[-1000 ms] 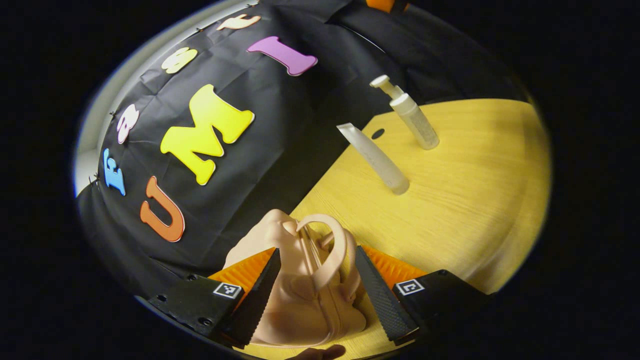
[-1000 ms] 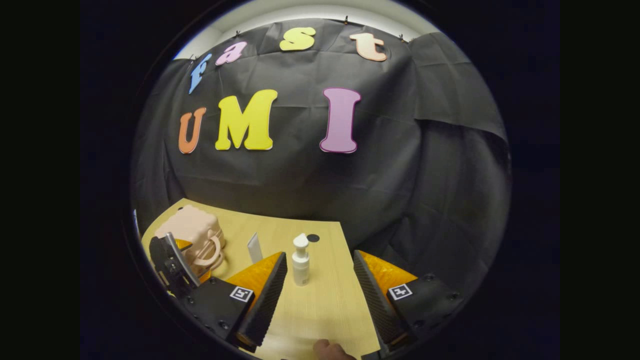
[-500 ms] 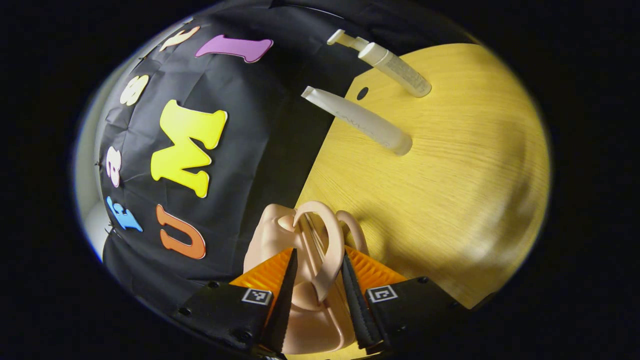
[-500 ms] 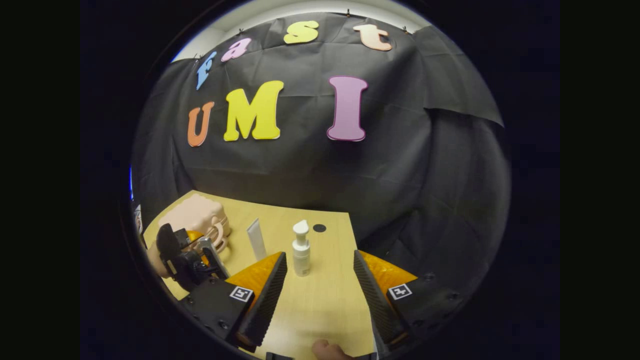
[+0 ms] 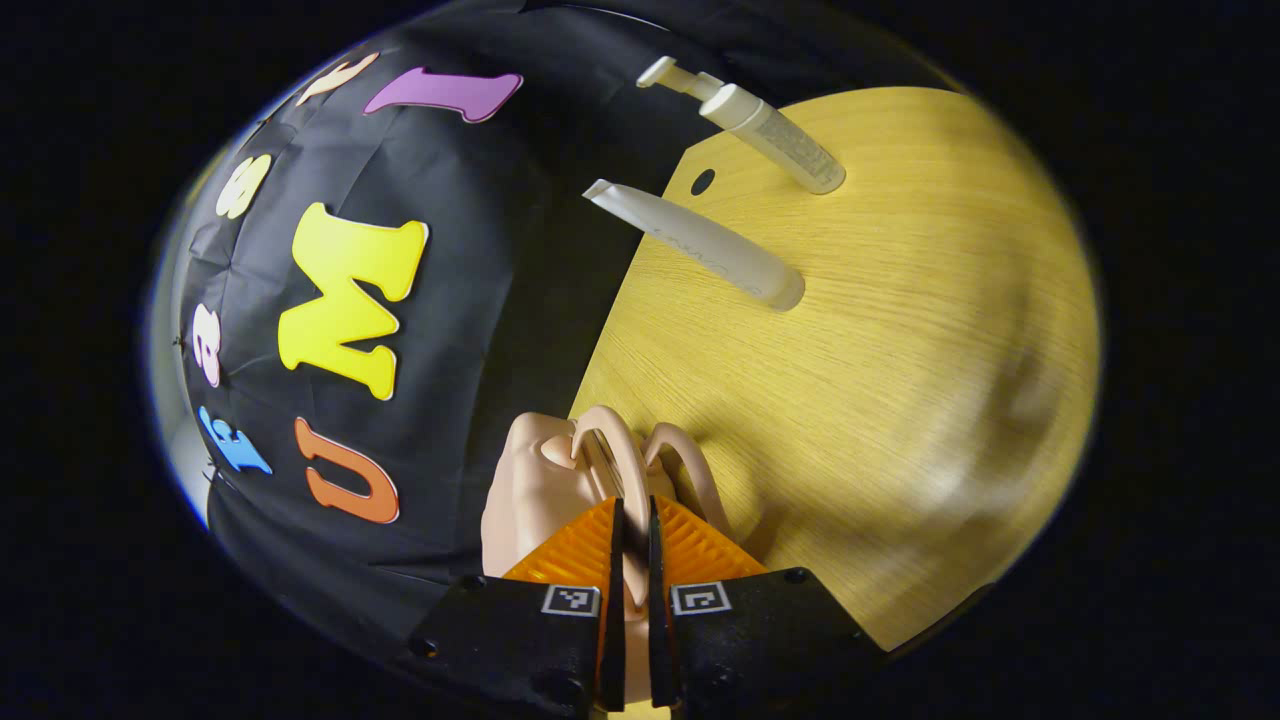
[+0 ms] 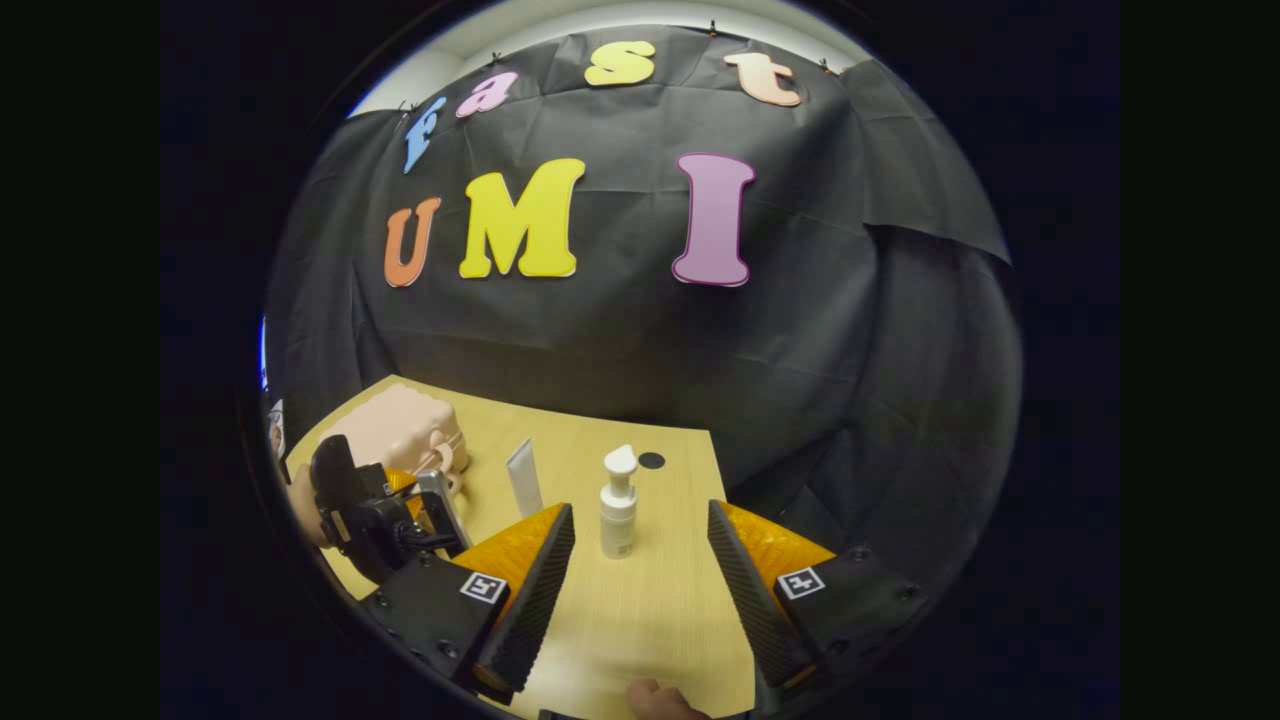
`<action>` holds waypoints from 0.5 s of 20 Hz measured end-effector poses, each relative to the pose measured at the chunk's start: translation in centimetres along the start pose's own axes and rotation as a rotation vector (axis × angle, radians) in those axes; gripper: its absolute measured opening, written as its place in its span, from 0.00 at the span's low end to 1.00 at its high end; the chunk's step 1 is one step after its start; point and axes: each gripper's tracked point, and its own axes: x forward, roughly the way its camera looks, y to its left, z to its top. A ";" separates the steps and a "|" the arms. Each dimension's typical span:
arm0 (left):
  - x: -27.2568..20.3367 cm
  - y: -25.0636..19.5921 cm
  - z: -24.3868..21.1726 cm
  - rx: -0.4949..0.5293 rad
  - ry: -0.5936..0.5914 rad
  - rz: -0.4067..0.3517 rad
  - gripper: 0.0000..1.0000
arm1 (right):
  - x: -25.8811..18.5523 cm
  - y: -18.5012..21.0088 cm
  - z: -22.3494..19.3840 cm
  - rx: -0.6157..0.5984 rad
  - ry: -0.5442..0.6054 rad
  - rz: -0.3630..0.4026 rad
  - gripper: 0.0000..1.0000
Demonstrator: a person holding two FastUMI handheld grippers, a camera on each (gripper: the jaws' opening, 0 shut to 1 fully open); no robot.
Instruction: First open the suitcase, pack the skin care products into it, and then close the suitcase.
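A small peach suitcase (image 5: 530, 480) stands closed at the table's left edge, tilted sideways in the left gripper view. My left gripper (image 5: 631, 508) is shut on one loop of its handle (image 5: 603, 437); the other loop lies just outside the fingers. Farther off stand a white tube (image 5: 700, 245) and a pump bottle (image 5: 770, 145). In the right gripper view, my right gripper (image 6: 640, 520) hangs open above the table, with the pump bottle (image 6: 618, 505) beyond the gap between its fingers. The tube (image 6: 523, 478) and suitcase (image 6: 395, 430) stand to its left, with the left gripper (image 6: 385, 510) at the suitcase.
The yellow wooden table (image 5: 900, 350) has a small dark hole (image 6: 651, 460) near its back edge. Black cloth hangs close behind the table. A thumb (image 6: 655, 695) shows at the bottom of the right gripper view.
My left gripper's fingers have come together from wide apart onto the suitcase handle, and that view has rolled further sideways. The right gripper drifted slightly and stayed open.
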 end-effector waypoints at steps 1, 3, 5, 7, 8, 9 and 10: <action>0.0 0.8 -0.1 -0.037 0.000 -0.006 0.11 | 0.1 0.4 0.3 0.000 -0.001 -0.021 0.80; -0.5 2.1 0.1 -0.099 -0.022 -0.028 0.10 | 0.0 1.1 1.1 0.018 -0.004 -0.048 0.80; -1.3 3.4 0.2 -0.145 -0.042 -0.041 0.08 | -0.2 2.1 2.3 0.022 -0.023 -0.073 0.80; -2.1 5.3 0.2 -0.195 -0.073 -0.043 0.06 | -0.4 2.9 3.5 0.004 -0.044 -0.103 0.78; -2.8 6.7 0.2 -0.211 -0.094 -0.032 0.05 | -0.7 3.3 4.0 0.000 -0.054 -0.120 0.80; -3.4 8.2 0.0 -0.243 -0.111 -0.020 0.04 | -0.9 4.1 4.6 -0.007 -0.064 -0.132 0.80; -3.8 9.1 -0.4 -0.270 -0.125 -0.020 0.03 | -1.1 4.6 5.2 -0.018 -0.074 -0.142 0.80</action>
